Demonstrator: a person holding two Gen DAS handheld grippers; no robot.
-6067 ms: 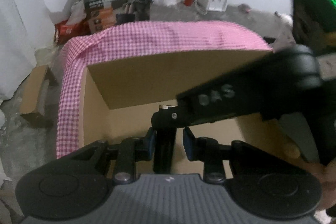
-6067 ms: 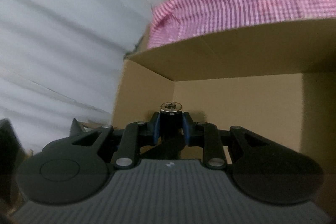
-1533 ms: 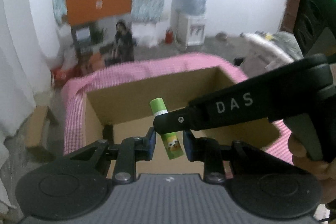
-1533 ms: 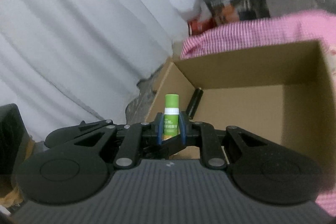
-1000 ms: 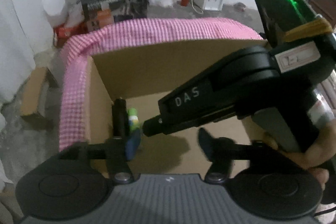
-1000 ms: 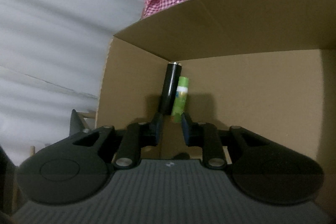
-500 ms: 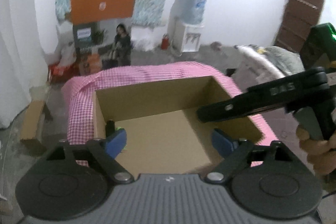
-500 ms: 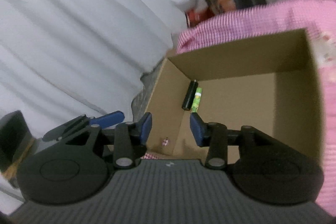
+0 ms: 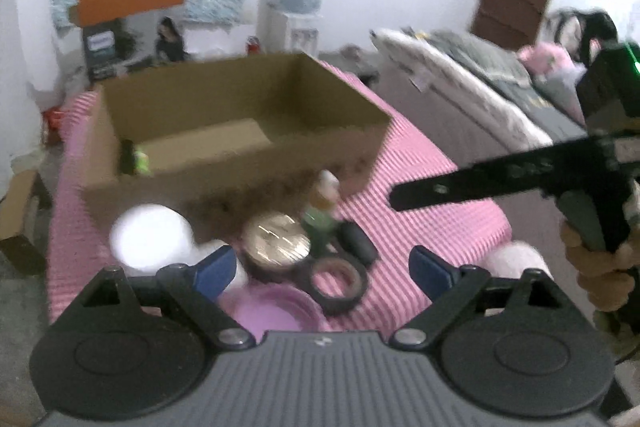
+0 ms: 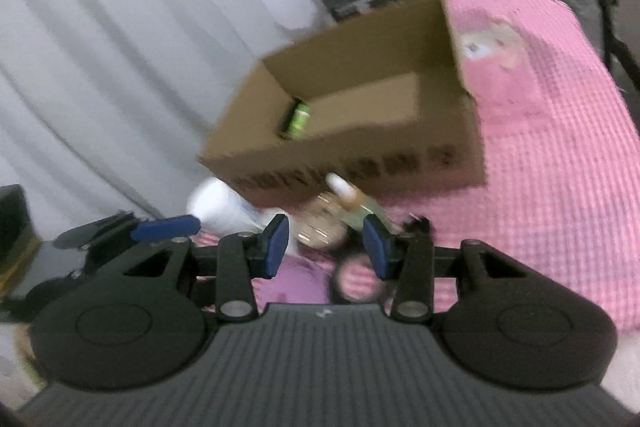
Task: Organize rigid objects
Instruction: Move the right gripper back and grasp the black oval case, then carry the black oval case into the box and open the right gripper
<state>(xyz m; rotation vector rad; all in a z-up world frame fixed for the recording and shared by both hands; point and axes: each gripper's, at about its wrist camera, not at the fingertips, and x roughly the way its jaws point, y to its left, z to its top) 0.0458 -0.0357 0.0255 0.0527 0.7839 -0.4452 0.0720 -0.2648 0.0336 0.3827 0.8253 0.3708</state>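
1. A cardboard box (image 9: 224,155) sits in the upper middle of the frame on a pink checked cloth (image 9: 424,203).
2. A black tube (image 9: 127,157) and a green tube (image 9: 141,163) lie in the box's left corner.
3. A round tin (image 9: 276,241), a tape roll (image 9: 338,281) and a small bottle (image 9: 322,205) crowd just below the box.
4. The left gripper (image 9: 316,269), lower centre, has just been opening; its jaws are wide and empty.
5. The right gripper (image 10: 326,247) is partly open and empty.

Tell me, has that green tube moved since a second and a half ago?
Yes. The green tube was clamped in the jaws above the cardboard box; now it lies inside, in the box's corner beside a black cylinder.
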